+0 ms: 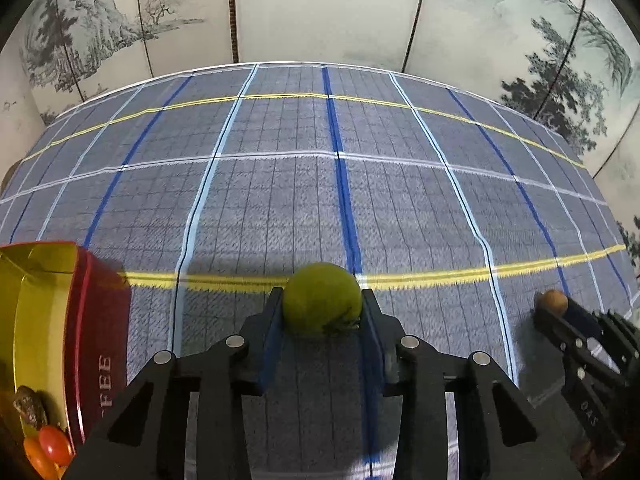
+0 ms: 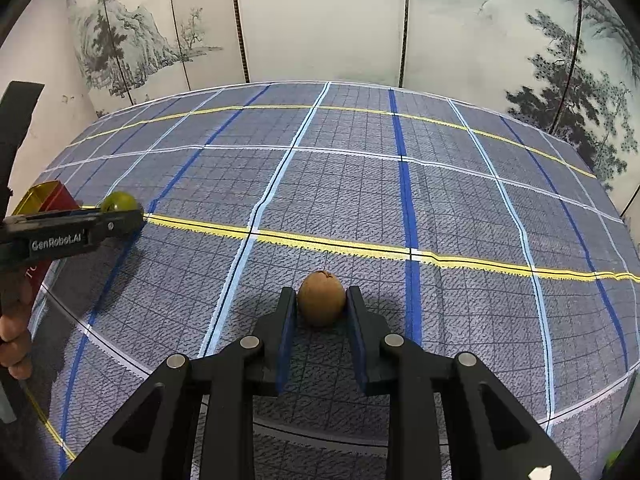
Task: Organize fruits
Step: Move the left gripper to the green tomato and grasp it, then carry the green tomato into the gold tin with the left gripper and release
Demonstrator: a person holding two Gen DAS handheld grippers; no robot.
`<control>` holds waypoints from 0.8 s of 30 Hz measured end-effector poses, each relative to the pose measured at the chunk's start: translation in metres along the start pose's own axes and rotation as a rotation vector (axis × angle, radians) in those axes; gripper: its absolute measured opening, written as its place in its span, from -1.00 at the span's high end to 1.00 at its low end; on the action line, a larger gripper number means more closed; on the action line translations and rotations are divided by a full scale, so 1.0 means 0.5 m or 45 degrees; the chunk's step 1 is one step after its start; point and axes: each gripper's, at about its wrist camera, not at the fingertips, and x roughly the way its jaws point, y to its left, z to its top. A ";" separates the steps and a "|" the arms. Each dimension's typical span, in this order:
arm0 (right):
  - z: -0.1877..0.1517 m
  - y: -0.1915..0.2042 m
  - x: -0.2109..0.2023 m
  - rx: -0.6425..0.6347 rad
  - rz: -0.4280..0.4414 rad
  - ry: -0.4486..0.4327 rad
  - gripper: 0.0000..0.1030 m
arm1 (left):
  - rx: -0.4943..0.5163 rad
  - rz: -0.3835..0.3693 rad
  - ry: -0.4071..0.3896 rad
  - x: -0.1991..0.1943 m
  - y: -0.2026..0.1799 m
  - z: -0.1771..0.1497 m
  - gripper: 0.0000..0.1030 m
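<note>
My left gripper is shut on a round green fruit, held between its fingers over the checked cloth. My right gripper is shut on a small brown fruit. In the left wrist view the right gripper shows at the right edge with the brown fruit. In the right wrist view the left gripper shows at the left with the green fruit. A red tin with a gold inside stands at the left, holding small red and orange fruits.
A blue-grey checked tablecloth covers the table. A painted folding screen stands behind the far edge. The tin also shows in the right wrist view. A hand holds the left gripper.
</note>
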 end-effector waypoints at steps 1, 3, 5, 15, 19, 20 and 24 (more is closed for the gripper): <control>0.001 0.000 0.000 -0.001 -0.001 0.000 0.52 | 0.009 0.007 0.000 -0.004 -0.001 -0.006 0.27; 0.000 0.001 0.000 -0.004 -0.005 0.000 0.52 | 0.021 0.018 0.001 -0.013 -0.001 -0.019 0.27; 0.000 0.003 0.001 -0.007 -0.009 0.001 0.52 | 0.023 0.016 0.004 -0.022 0.001 -0.033 0.27; 0.001 0.004 0.001 -0.013 -0.016 0.002 0.52 | 0.028 0.039 0.022 -0.064 0.015 -0.090 0.27; 0.001 0.004 0.001 -0.013 -0.017 0.002 0.52 | 0.023 0.045 0.020 -0.080 0.023 -0.100 0.27; 0.001 0.005 0.001 -0.014 -0.018 0.002 0.52 | 0.021 0.043 0.016 -0.085 0.024 -0.101 0.27; 0.001 0.006 0.002 -0.014 -0.018 0.002 0.52 | 0.019 0.047 0.000 -0.108 0.030 -0.105 0.27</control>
